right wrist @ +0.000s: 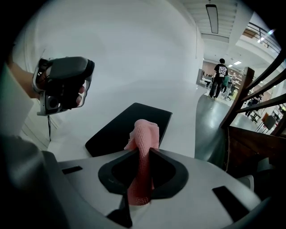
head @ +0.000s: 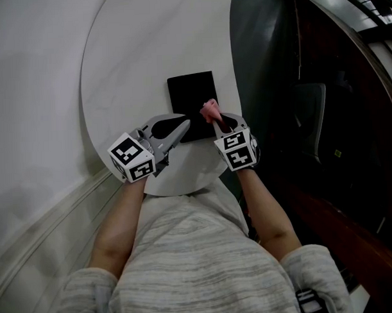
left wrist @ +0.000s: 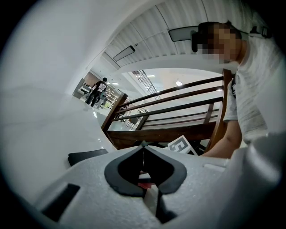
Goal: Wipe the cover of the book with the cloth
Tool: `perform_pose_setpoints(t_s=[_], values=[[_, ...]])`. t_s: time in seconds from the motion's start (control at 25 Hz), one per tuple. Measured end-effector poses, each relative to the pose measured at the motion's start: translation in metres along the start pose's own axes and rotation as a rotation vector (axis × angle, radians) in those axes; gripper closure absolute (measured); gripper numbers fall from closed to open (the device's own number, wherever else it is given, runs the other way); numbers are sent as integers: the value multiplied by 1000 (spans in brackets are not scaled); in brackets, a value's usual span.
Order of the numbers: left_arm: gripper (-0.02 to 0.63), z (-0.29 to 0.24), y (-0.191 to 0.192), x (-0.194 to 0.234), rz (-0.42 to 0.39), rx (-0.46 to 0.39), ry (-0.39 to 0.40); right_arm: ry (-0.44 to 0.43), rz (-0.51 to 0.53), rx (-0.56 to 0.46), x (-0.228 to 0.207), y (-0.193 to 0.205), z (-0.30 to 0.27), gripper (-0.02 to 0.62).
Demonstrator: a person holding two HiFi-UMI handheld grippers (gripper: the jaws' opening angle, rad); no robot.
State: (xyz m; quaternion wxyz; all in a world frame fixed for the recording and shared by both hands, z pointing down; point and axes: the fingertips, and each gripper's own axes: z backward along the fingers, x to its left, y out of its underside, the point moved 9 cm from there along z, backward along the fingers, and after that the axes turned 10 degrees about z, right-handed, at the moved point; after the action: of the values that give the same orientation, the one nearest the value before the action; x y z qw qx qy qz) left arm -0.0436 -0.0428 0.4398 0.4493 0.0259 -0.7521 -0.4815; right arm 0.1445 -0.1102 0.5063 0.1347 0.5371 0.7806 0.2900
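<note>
A black book (head: 191, 95) lies flat on the round white table (head: 135, 65). My right gripper (head: 216, 118) is shut on a pink cloth (head: 210, 109), which sticks up out of its jaws over the book's near right corner. In the right gripper view the cloth (right wrist: 144, 134) rises between the jaws, with the book (right wrist: 120, 129) just beyond it. My left gripper (head: 184, 127) is shut with nothing in it, its tips at the book's near left edge. In the left gripper view the book (left wrist: 87, 156) shows as a thin dark slab to the left.
The table's near rim (head: 184, 188) is close to the person's body. A white wall (head: 28, 126) stands to the left. Dark floor (head: 263, 67) and a wooden railing (left wrist: 178, 96) lie to the right. People (right wrist: 219, 76) stand far off.
</note>
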Motion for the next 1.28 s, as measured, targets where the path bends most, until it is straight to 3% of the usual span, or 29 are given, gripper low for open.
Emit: perform_pose_setpoints(t_s=[0.8,1.28], values=[[591,4,-13,29,32,-23,-18,41,60,11,-54,-57,-52,535],[591,10,-15,42,49,-30,-19,59,95,11,-65,-75,-69,535]])
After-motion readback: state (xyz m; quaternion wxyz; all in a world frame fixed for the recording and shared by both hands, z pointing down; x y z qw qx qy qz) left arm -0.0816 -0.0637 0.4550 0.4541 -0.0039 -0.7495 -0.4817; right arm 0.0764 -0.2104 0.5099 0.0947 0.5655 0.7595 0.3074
